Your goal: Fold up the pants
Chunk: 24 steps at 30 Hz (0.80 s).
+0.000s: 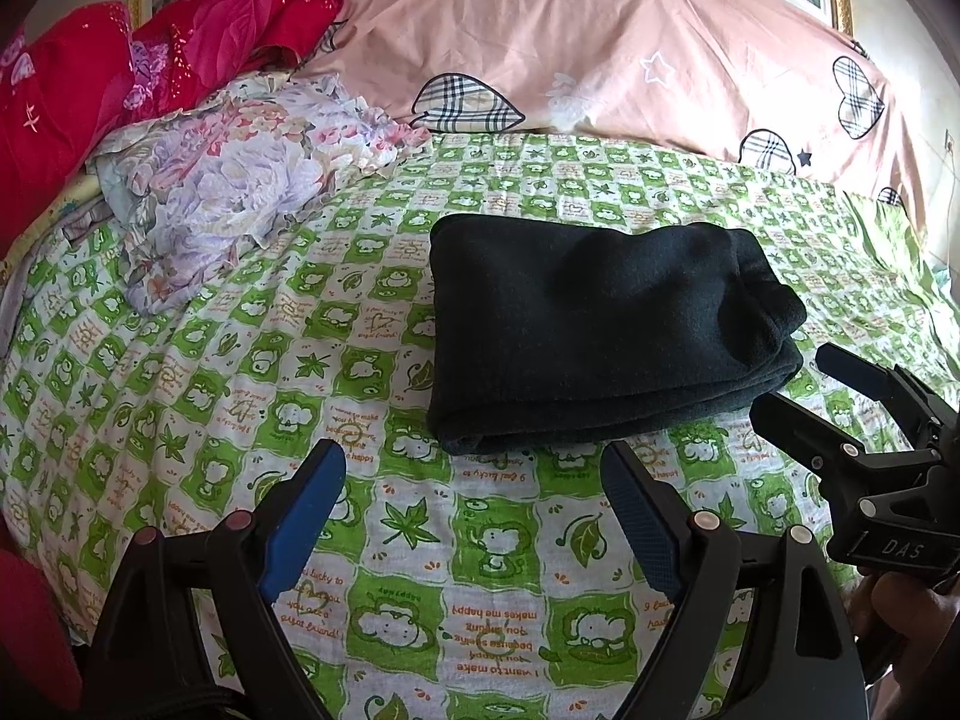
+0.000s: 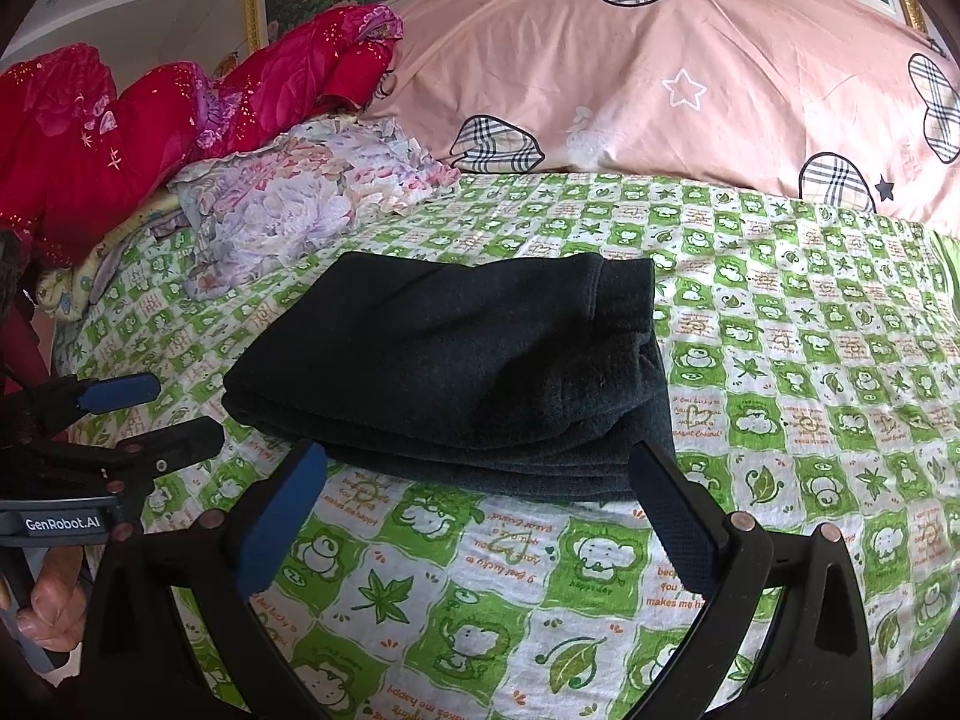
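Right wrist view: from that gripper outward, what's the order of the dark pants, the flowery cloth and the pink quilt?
1. Dark pants, folded, just ahead of the open right gripper.
2. Flowery cloth, behind, on the left.
3. Pink quilt, farthest, across the back.

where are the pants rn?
The folded dark pants lie on the green patterned sheet, centre in both wrist views, just beyond both open grippers, right of the floral cloth and short of the pink pillow.

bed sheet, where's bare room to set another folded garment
Free: the green patterned sheet between the folded dark pants and the floral cloth; also the strip right of the pants. Crowded: the far left, floral cloth and red quilt piled together.
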Motion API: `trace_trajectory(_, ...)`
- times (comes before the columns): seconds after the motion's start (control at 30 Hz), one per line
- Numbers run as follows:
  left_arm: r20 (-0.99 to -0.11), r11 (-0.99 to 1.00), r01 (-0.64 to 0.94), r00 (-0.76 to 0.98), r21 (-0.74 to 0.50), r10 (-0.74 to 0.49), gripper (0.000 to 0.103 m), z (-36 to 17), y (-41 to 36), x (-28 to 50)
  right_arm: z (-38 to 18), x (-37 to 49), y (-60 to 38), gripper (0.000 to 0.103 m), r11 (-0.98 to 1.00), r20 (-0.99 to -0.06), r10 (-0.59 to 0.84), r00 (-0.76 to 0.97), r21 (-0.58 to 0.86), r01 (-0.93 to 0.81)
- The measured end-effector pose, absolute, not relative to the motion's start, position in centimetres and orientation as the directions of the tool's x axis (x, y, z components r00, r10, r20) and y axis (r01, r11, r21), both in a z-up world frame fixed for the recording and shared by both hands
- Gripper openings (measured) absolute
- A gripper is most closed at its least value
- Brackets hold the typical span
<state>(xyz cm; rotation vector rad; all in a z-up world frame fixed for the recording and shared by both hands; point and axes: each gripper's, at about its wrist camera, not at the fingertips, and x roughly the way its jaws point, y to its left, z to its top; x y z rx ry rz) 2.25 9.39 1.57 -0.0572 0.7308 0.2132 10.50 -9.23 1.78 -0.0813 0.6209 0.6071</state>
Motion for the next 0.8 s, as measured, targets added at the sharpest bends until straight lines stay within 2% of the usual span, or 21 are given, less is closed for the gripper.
trace_trajectory(0.8,-0.676,0.980,-0.200,0.720,0.015,0.157,0.088,1.53,9.06,2.37,2.28,10.48,-9.64,0.101,0.824,-0.565,0.510,0.649,0.105,-0.557)
